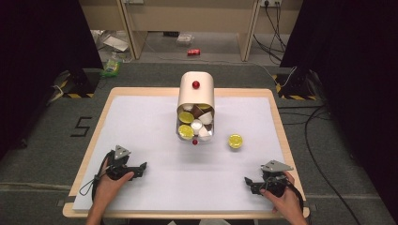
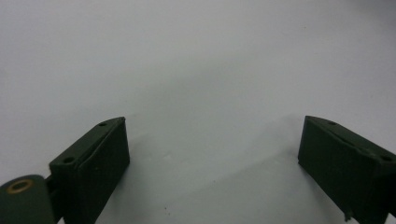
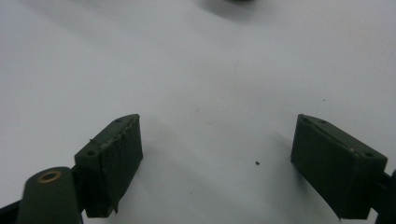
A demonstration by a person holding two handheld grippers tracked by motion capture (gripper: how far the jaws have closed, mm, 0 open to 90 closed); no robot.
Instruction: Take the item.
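Observation:
A cream bin (image 1: 195, 91) with a red knob lies tipped on its side at the middle of the white mat (image 1: 150, 122), its mouth facing me and packed with several yellow, white and brown capsules (image 1: 196, 124). One yellow capsule (image 1: 235, 140) sits loose on the mat to the bin's right. My left gripper (image 1: 142, 168) rests near the mat's front left, jaws apart, nothing between them (image 2: 212, 140). My right gripper (image 1: 248, 182) lies at the front right, open with only bare mat between its jaws (image 3: 217, 135).
A small red ball (image 1: 195, 141) lies just in front of the bin's mouth. The wooden table edge (image 1: 89, 145) frames the mat. Beyond the table are cables (image 1: 277, 28), a red can (image 1: 193, 52) and clutter on the floor.

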